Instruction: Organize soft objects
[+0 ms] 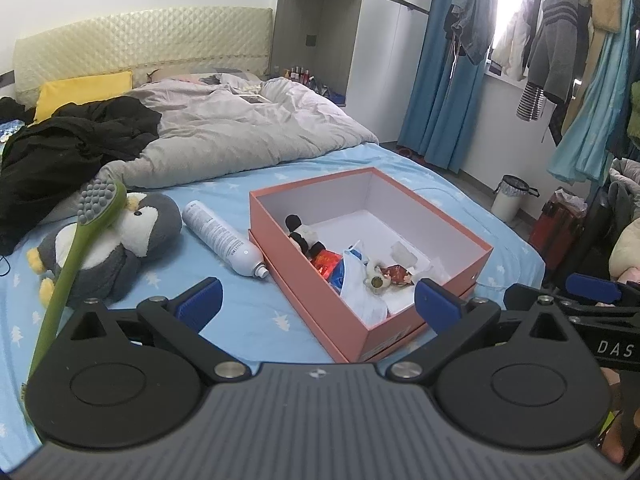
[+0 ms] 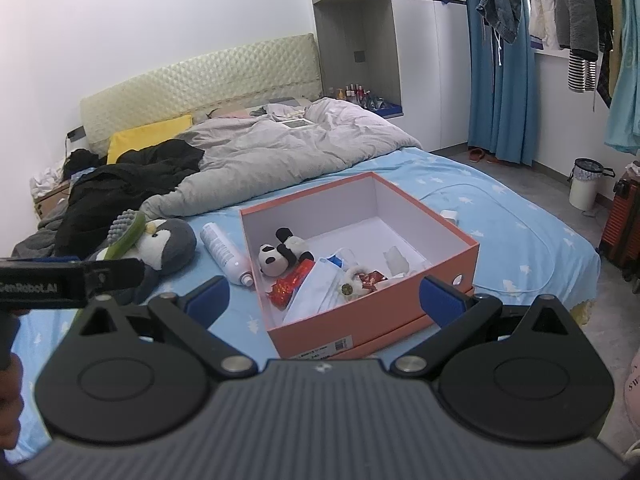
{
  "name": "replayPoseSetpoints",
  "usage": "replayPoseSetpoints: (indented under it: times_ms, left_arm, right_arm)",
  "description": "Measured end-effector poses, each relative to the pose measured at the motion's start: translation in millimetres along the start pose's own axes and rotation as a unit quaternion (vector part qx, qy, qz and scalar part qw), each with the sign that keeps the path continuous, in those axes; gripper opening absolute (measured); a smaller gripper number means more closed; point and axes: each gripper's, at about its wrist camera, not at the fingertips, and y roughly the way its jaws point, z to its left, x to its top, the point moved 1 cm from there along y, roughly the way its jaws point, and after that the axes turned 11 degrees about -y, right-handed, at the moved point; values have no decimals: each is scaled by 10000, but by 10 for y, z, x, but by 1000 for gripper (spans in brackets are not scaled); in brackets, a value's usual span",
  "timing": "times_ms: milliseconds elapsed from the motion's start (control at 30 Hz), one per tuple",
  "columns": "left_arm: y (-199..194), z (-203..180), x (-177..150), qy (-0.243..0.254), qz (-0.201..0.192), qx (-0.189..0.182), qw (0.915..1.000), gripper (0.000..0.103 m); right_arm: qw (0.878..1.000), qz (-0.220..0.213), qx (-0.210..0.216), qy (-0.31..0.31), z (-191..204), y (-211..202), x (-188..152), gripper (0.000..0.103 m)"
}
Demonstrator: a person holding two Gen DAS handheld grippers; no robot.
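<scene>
A pink open box (image 1: 304, 276) (image 2: 372, 328) sits on the blue bed sheet. Inside lie a small panda plush (image 1: 302, 236) (image 2: 280, 254), a white bag (image 2: 320, 288), red wrappers and a small trinket. A grey penguin plush (image 1: 120, 240) (image 2: 168, 242) lies left of the box. A green long-handled brush (image 1: 64, 272) (image 2: 126, 234) leans over it. A white spray can (image 1: 224, 236) (image 2: 226, 254) lies between penguin and box. My left gripper (image 1: 316, 300) is open and empty above the box's near-left side. My right gripper (image 2: 324, 300) is open and empty above the box's front.
A grey duvet (image 1: 240, 128), black clothes (image 1: 68, 148) and a yellow pillow (image 1: 84, 88) cover the far bed. Clothes hang at right by blue curtains (image 2: 500, 80). A white bin (image 2: 584, 184) and red suitcase (image 2: 624, 224) stand on the floor.
</scene>
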Motion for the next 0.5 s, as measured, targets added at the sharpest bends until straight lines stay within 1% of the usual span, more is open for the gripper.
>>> replayPoseSetpoints:
  times_ms: [500]
  left_arm:
    - [-17, 14, -14, -80, 17, -52, 10000, 103]
  right_arm:
    - [10000, 35, -19, 4, 20, 9, -20, 103]
